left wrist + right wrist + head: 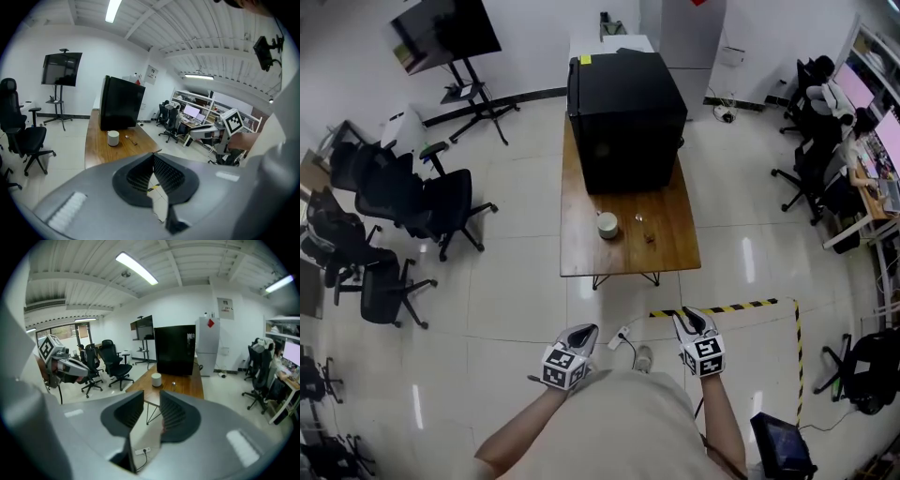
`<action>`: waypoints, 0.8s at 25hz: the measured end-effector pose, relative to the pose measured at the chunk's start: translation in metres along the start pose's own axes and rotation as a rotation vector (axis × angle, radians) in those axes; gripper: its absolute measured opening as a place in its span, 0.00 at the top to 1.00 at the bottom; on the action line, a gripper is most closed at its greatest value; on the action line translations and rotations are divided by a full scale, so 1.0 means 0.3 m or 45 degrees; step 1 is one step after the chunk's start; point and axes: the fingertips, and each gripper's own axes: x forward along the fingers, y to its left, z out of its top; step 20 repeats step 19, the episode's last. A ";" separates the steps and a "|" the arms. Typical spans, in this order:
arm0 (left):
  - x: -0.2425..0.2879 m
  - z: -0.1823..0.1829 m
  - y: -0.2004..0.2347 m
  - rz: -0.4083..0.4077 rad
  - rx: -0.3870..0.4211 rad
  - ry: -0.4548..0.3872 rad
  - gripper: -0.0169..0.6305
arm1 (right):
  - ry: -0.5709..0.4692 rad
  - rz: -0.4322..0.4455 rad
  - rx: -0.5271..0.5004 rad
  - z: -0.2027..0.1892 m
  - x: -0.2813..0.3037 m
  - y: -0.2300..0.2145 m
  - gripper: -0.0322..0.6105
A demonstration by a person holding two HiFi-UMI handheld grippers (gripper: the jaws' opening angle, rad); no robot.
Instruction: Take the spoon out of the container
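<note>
Pale floor tiles [516,281] stretch between me and the wooden worktop [581,239], which stands well ahead of both my hands, with black office chairs [403,202] off to the left and a strip of yellow-and-black tape [722,307] on the floor near my right side. At the worktop's far end sits a big black box [623,122]. Nearer to me stands the white container [607,225], and the spoon [131,139] lies flat on the wood just right of it, clear of the container and not touching it. My left gripper [589,330] hangs low over the floor close to my body, its fingers [140,171] meeting at the tips with nothing between them. My right gripper [687,317] is level with it on the other side, its fingers [176,413] drawn in to a narrow slit and also empty. Both point toward the worktop, well short of it.
</note>
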 end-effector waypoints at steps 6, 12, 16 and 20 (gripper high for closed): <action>0.018 -0.004 -0.019 0.020 -0.001 0.015 0.99 | 0.006 0.020 0.016 -0.025 0.001 -0.027 0.79; 0.051 -0.002 -0.055 0.028 0.006 0.036 0.98 | 0.012 0.037 0.032 -0.054 -0.005 -0.059 0.79; 0.082 0.012 -0.078 0.029 0.022 0.041 0.98 | 0.007 0.036 0.044 -0.070 -0.013 -0.097 0.79; 0.109 0.017 -0.093 0.031 0.032 0.048 0.98 | 0.005 0.034 0.057 -0.081 -0.016 -0.134 0.79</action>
